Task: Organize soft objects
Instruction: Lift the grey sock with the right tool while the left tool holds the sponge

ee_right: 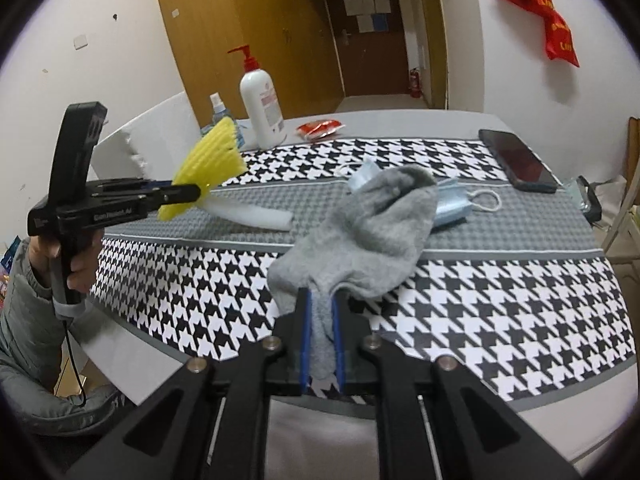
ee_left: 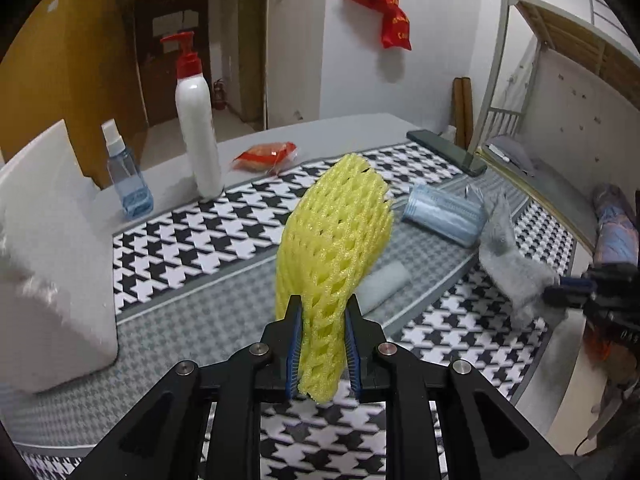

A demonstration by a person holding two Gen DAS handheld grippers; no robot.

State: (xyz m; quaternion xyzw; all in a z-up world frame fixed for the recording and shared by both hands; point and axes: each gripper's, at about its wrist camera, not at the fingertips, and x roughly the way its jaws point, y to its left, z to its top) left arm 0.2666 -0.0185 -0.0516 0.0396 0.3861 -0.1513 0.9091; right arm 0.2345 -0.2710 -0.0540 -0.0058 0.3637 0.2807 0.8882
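A yellow foam net sleeve (ee_left: 336, 240) stands up from my left gripper (ee_left: 322, 308), whose blue pads are shut on its lower end. The right wrist view shows that gripper (ee_right: 188, 194) held above the table's left side with the net (ee_right: 212, 160) fanning out. My right gripper (ee_right: 320, 300) is shut on the end of a grey sock (ee_right: 372, 232); the rest of the sock drapes onto the cloth. From the left wrist the sock (ee_left: 508, 256) hangs from the right gripper (ee_left: 560, 286). A blue face mask (ee_right: 452, 204) and a white foam piece (ee_right: 260, 214) lie mid-table.
A houndstooth cloth (ee_left: 200, 240) covers the table. At the back stand a white pump bottle (ee_left: 198, 128) and a blue spray bottle (ee_left: 128, 176), with a red packet (ee_left: 266, 154) and a dark phone (ee_left: 446, 150) lying nearby. A white box (ee_left: 52, 260) sits at the left.
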